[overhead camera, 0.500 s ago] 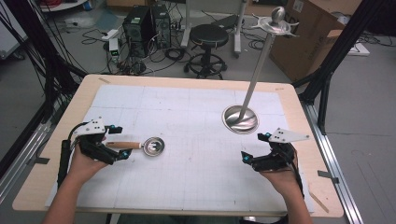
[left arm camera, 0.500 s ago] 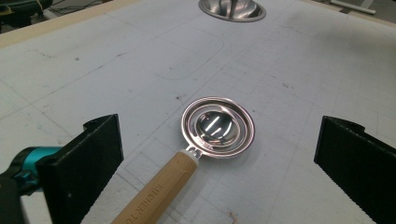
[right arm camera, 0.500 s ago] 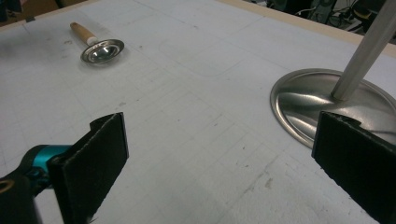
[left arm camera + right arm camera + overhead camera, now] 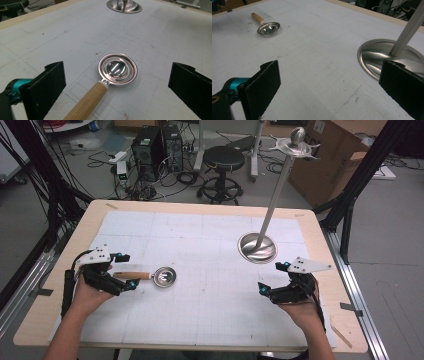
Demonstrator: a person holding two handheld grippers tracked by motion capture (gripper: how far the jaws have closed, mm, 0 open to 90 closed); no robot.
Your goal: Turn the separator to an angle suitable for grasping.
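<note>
The measuring spoon (image 4: 156,277) lies flat on the white gridded mat (image 4: 200,250), left of the table's middle, its steel bowl up and its wooden handle pointing toward the person's left hand. That lie suits a pickup, I judge: the handle sits between the jaws of the left gripper (image 4: 123,270), which stand wide with neither pad touching it (the left gripper view shows clear mat on both sides of the handle). Nothing is gripped yet, and the spoon rests on its own.

The right gripper (image 4: 272,282) hovers low at the right of the mat, jaws equally wide and holding nothing, just short of the round steel base of the hook stand (image 4: 257,247). Its pole leans up and away toward the far right, carrying small hooks at the top, likely where the spoon is meant to hang.

Between spoon and stand the mat is bare, so a carry across looks unhindered. The wooden table (image 4: 320,235) edge runs close behind the stand, and the mat's near edge lies by both wrists, so room is tighter there
</note>
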